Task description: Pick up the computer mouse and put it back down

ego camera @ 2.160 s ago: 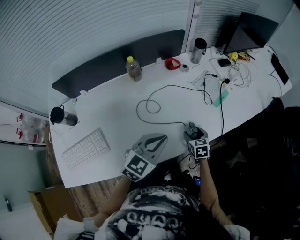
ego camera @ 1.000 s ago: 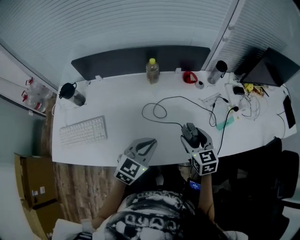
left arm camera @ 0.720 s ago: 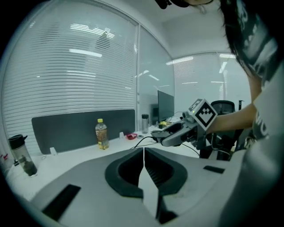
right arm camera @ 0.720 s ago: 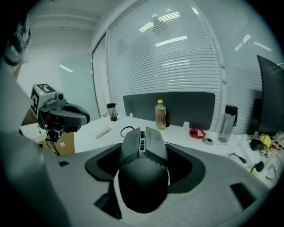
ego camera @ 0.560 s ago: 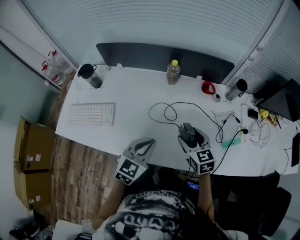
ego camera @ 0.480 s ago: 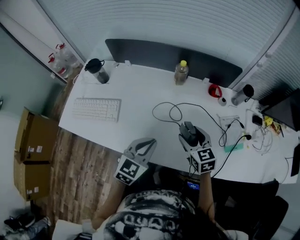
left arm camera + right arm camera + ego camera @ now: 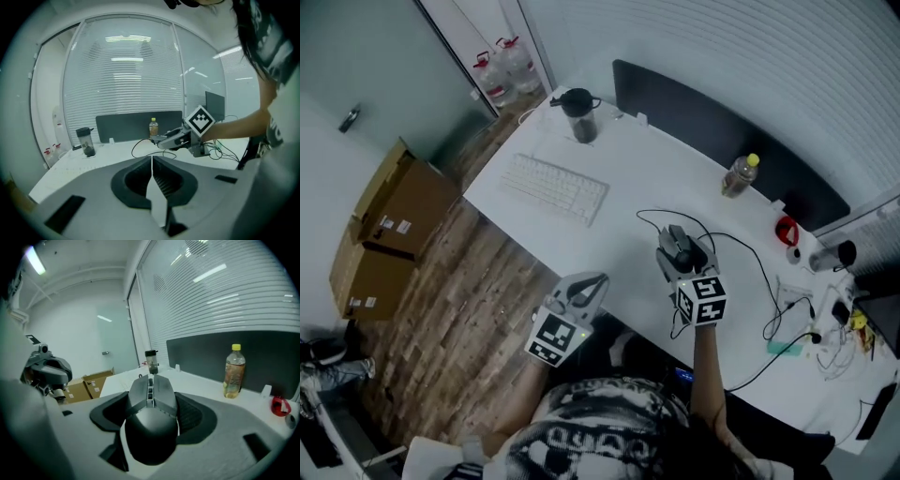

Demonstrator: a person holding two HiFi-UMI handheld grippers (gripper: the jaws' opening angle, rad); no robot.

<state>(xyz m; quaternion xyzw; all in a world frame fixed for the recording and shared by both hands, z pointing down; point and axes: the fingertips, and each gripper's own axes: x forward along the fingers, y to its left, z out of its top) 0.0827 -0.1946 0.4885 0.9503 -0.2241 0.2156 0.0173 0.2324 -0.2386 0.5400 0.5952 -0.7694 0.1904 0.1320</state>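
A: Where's the computer mouse [image 7: 150, 425]?

B: In the right claw [image 7: 678, 251], pinched side-to-side btw both jaws, buttons pointing away at 12. The jaws stand wide bc the body's broad. From the left gripper view it looks held up off the white table [image 7: 609, 202].

A: And the left claw [image 7: 584, 291]?

B: Pressed together, nothing in it. It sits at 8 o'clock of the right one, by the table's near edge, prob. just kept out of the way. Set-down's not done yet, imo.
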